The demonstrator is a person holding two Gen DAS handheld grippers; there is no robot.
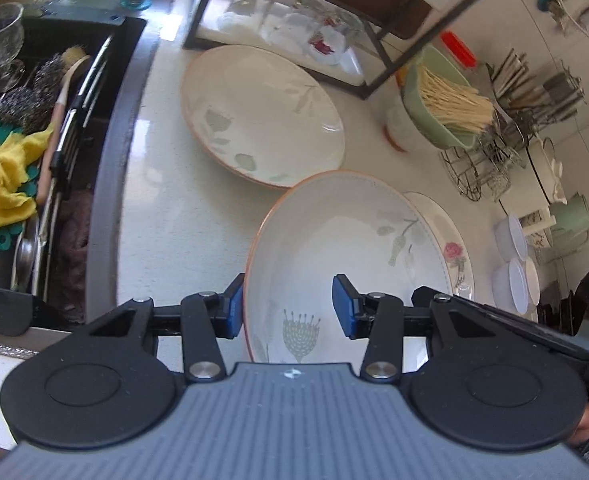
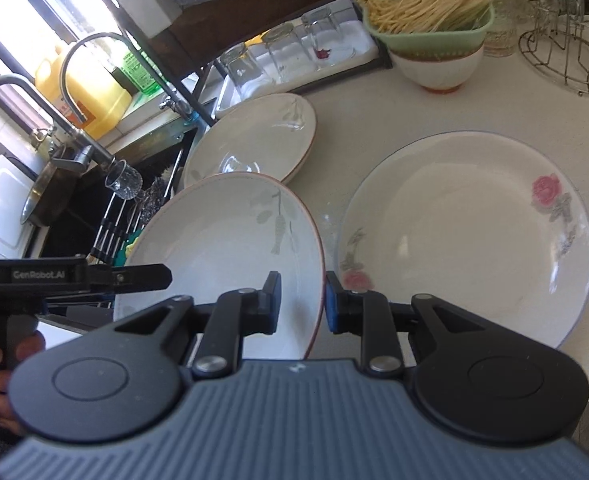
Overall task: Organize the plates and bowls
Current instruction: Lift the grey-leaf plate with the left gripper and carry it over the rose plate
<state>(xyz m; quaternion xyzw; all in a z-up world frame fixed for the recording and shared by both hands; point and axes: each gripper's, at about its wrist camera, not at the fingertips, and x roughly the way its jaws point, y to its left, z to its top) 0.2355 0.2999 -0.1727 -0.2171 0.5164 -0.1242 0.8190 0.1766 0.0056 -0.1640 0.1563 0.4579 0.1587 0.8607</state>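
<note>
Both grippers carry one white, orange-rimmed leaf-print plate (image 2: 222,256), raised and tilted. The right gripper (image 2: 303,304) pinches its right rim; the left gripper (image 1: 286,308), half open, straddles its left rim. The matching leaf-print plate stack (image 2: 254,140) lies directly beyond, the rose-print plate (image 2: 470,240) rightward.

Bare counter (image 1: 166,216) lies open between the sink (image 1: 54,160) and the stacked plates (image 1: 262,116).
</note>
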